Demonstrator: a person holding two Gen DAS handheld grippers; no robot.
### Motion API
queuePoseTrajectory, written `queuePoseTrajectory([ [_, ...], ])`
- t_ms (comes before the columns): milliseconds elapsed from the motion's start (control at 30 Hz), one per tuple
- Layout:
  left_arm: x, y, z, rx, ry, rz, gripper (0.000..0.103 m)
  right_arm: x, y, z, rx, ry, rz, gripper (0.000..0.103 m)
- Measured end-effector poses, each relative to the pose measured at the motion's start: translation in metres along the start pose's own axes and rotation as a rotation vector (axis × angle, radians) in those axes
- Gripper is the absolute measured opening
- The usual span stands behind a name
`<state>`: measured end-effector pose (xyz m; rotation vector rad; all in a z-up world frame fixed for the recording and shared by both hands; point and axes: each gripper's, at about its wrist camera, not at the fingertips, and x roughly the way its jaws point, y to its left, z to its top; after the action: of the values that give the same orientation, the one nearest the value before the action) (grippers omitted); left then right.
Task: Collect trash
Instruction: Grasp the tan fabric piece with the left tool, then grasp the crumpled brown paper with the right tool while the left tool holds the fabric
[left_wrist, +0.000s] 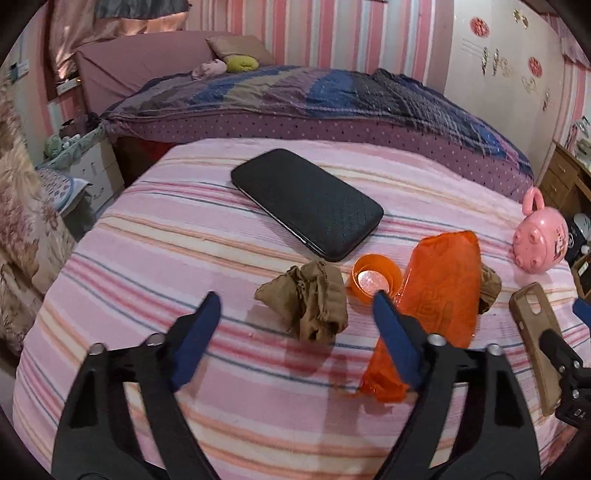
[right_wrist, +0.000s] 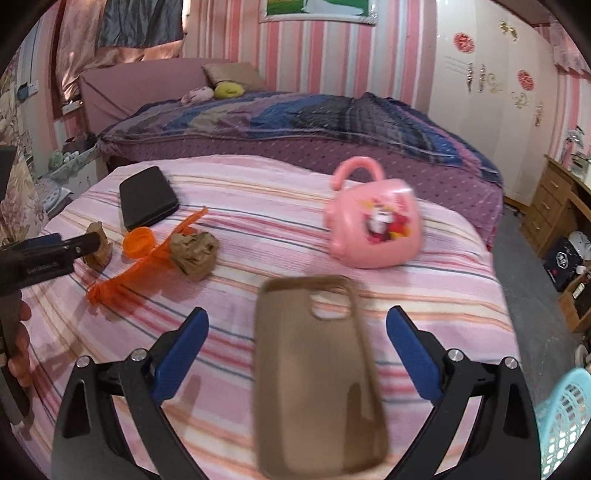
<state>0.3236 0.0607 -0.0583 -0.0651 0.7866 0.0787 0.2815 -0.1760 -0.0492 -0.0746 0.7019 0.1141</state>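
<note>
A crumpled brown paper ball (left_wrist: 308, 301) lies on the striped blanket just beyond my open, empty left gripper (left_wrist: 295, 314). An orange plastic wrapper (left_wrist: 432, 306) lies under the left gripper's right finger, next to an orange cap (left_wrist: 375, 278). A second brown paper ball (left_wrist: 489, 286) sits right of the wrapper; it also shows in the right wrist view (right_wrist: 194, 253), with the wrapper (right_wrist: 147, 264) and cap (right_wrist: 138, 242). My right gripper (right_wrist: 297, 328) is open, with a brown phone case (right_wrist: 319, 376) lying between its fingers.
A black wallet case (left_wrist: 306, 203) lies at the back of the blanket (left_wrist: 184, 258). A pink toy pot (right_wrist: 375, 221) lies on its side to the right. A light-blue basket (right_wrist: 565, 417) is at the lower right. A bed and wardrobe stand behind.
</note>
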Motion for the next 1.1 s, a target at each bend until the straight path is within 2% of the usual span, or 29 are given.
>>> queuePoseTrajectory([
  [33, 0.005, 0.0, 0.0, 0.002, 0.017, -0.011, 0.068, 0.002, 0.002, 0.001, -0.003, 0.003, 0.003, 0.095],
  [67, 0.011, 0.0, -0.001, 0.003, 0.036, -0.023, 0.058, 0.008, 0.007, 0.005, -0.015, 0.008, 0.007, 0.095],
  [100, 0.015, 0.0, -0.001, 0.005, 0.054, -0.029, 0.053, 0.011, 0.011, 0.007, -0.022, 0.011, 0.007, 0.095],
  [167, 0.02, -0.001, -0.002, 0.009, 0.075, -0.039, 0.051, 0.02, 0.021, 0.012, -0.041, 0.016, 0.014, 0.094],
  [300, 0.014, 0.005, 0.002, 0.012, 0.063, -0.052, 0.044, 0.034, 0.038, 0.02, -0.06, 0.024, 0.043, 0.094],
  [367, 0.01, 0.014, 0.003, -0.007, 0.058, -0.037, 0.044, 0.044, 0.05, 0.026, -0.08, 0.033, 0.07, 0.093],
  [467, 0.005, 0.027, 0.004, -0.041, 0.053, -0.002, 0.044, 0.057, 0.062, 0.033, -0.108, 0.057, 0.088, 0.084],
  [567, 0.0, 0.037, 0.004, -0.07, 0.05, 0.014, 0.044, 0.067, 0.07, 0.037, -0.129, 0.086, 0.123, 0.07],
  [633, -0.002, 0.039, 0.005, -0.075, 0.046, 0.021, 0.044, 0.066, 0.074, 0.039, -0.142, 0.098, 0.151, 0.051],
  [700, -0.005, 0.039, 0.004, -0.075, 0.044, 0.026, 0.044, 0.062, 0.075, 0.038, -0.152, 0.088, 0.158, 0.042],
  [867, -0.015, 0.028, 0.0, -0.043, 0.034, 0.036, 0.044, 0.041, 0.068, 0.027, -0.152, 0.024, 0.108, 0.042],
  [1100, -0.037, 0.012, -0.005, -0.03, 0.003, 0.003, 0.044, 0.006, 0.041, 0.013, -0.087, -0.028, 0.066, 0.042],
])
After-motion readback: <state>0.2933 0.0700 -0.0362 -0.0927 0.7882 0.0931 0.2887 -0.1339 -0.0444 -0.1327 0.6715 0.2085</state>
